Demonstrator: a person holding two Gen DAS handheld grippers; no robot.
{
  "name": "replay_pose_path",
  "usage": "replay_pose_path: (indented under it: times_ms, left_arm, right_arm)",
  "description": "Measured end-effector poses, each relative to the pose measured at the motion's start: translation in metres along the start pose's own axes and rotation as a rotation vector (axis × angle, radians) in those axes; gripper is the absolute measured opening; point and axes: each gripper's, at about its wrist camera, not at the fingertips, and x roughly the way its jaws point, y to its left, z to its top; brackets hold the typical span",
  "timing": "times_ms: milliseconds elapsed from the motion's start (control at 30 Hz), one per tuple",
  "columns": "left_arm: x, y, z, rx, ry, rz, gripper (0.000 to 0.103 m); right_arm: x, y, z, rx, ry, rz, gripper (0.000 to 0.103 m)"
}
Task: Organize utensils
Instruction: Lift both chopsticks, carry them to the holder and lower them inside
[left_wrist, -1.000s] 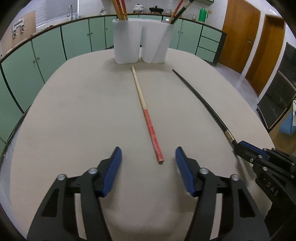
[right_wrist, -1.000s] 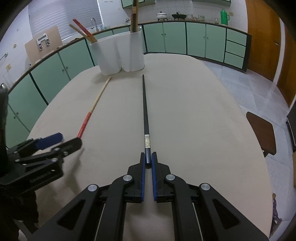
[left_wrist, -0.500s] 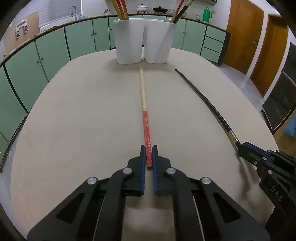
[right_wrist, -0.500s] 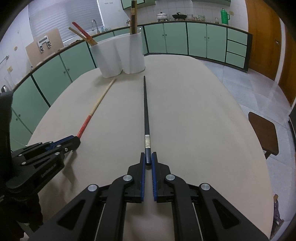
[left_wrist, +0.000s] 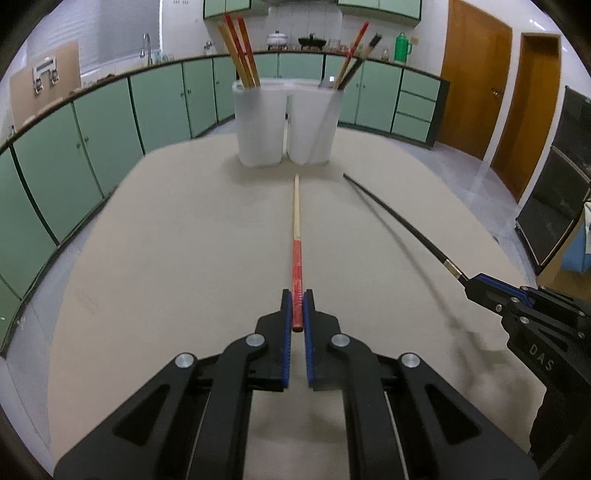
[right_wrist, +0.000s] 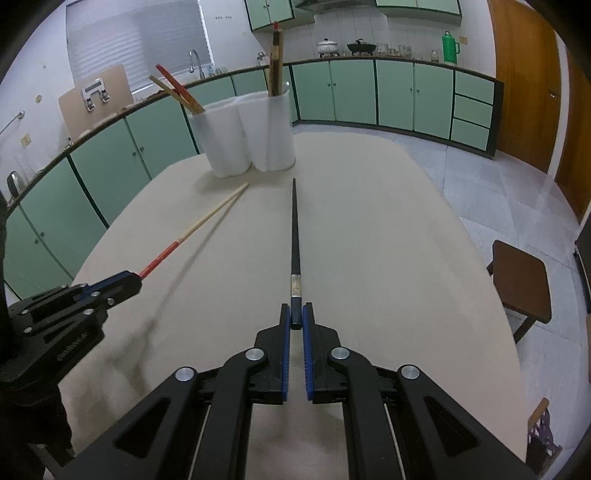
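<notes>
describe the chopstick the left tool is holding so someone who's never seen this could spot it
Start at the white holder at the table's far end. Two chopsticks point toward it; take the left one, gripped by the left tool. It is pale wood with a red handle end, while its neighbour is all black.

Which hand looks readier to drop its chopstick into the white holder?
Left, narrowly: its red-and-wood chopstick points straight at the white holder. The right gripper grips the black chopstick, equally lifted.
</notes>
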Motion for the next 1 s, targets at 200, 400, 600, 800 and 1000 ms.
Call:
replay_pose_path:
  times_ms: [200, 400, 600, 800, 1000]
  left_arm:
    - [-0.024, 0.007, 0.015, -0.003, -0.069, -0.015, 0.005]
    - [-0.055, 0.012, 0.036, 0.001, -0.159, -0.032, 0.005]
    - [-0.077, 0.014, 0.054, 0.013, -0.228, -0.044, 0.005]
    - [-0.093, 0.018, 0.073, 0.015, -0.281, -0.059, 0.005]
    - [-0.105, 0.021, 0.085, 0.027, -0.31, -0.068, 0.005]
  right_arm:
    - [-0.018, 0.006, 0.016, -0.016, -0.052, 0.016, 0.006]
    - [-0.038, 0.009, 0.039, -0.019, -0.1, 0.04, 0.006]
    - [-0.056, 0.01, 0.068, -0.023, -0.146, 0.075, 0.006]
    - [-0.07, 0.011, 0.092, -0.038, -0.176, 0.098, 0.006]
    - [-0.084, 0.016, 0.118, -0.057, -0.195, 0.146, 0.006]
